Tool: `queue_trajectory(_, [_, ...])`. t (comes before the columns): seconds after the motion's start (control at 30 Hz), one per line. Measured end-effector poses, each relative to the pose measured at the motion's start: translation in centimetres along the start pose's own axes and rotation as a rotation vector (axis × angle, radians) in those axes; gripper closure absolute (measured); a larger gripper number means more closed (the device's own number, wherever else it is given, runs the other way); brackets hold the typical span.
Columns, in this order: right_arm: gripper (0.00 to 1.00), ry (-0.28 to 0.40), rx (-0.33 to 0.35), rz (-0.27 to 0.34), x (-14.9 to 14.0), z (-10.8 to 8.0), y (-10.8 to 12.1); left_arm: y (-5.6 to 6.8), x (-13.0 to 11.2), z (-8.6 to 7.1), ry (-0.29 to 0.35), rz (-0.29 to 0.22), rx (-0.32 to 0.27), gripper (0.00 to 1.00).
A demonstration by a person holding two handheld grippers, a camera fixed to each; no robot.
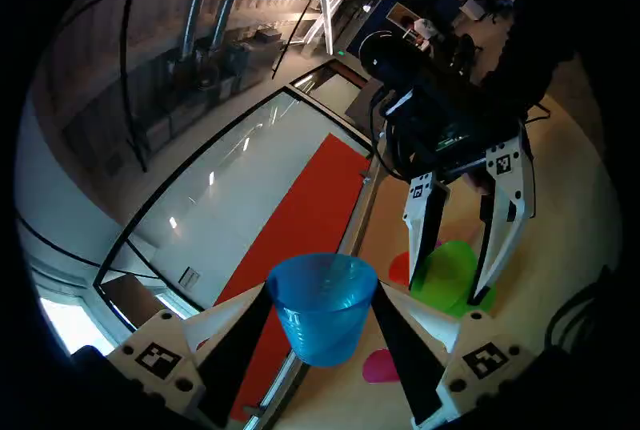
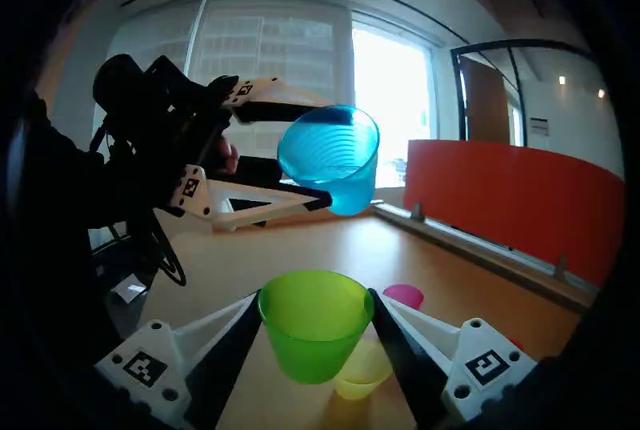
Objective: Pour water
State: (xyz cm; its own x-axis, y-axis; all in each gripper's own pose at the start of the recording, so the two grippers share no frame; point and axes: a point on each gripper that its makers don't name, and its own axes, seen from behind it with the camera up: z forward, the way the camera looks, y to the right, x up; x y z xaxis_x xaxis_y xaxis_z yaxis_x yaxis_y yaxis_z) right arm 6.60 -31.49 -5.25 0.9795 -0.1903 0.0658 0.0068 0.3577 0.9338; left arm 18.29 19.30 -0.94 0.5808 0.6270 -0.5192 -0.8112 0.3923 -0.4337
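we are holding a blue cup (image 1: pixel 322 322) in the left gripper (image 1: pixel 322 302), its two fingers closed part way and pressing on opposite sides of the cup wall, at the lower centre of the left gripper view. in the right gripper view that cup is sitting in the upper centre, tipped so that its mouth is facing the camera. the right gripper (image 2: pixel 314 302) is likewise part closed on a green cup (image 2: pixel 314 326), both fingers pressing on its wall. it is sitting mouth up at the lower centre, below the blue one and apart from it.

what we are worrying about: the blue cup's lip is hanging well above the green mouth and a little to the right of it in the frame. a stream could be falling past the rim onto the wooden table (image 2: pixel 336 250), or onto the yellow cup (image 2: pixel 364 370) and pink cup (image 2: pixel 404 295) just beyond. both held cups are tapering and looking thin-walled. a harder squeeze could be buckling them, and a lighter one could be letting them slide out of the fingers. we cannot tell whether the blue cup is holding water.

we are finding no brand or label on any cup. the grippers are carrying square black-and-white markers (image 2: pixel 145 368), which are patterns and not words. a small wall plate (image 1: pixel 190 276) at the lower left of the left gripper view is too small to read.
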Motion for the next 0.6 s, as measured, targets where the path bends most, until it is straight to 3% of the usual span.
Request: queue_trajectory(0.6, [0.05, 0.001, 0.005, 0.0, 0.01, 0.19, -0.2, 0.54, -0.03, 0.23, -0.002, 0.029, -0.006, 0.14])
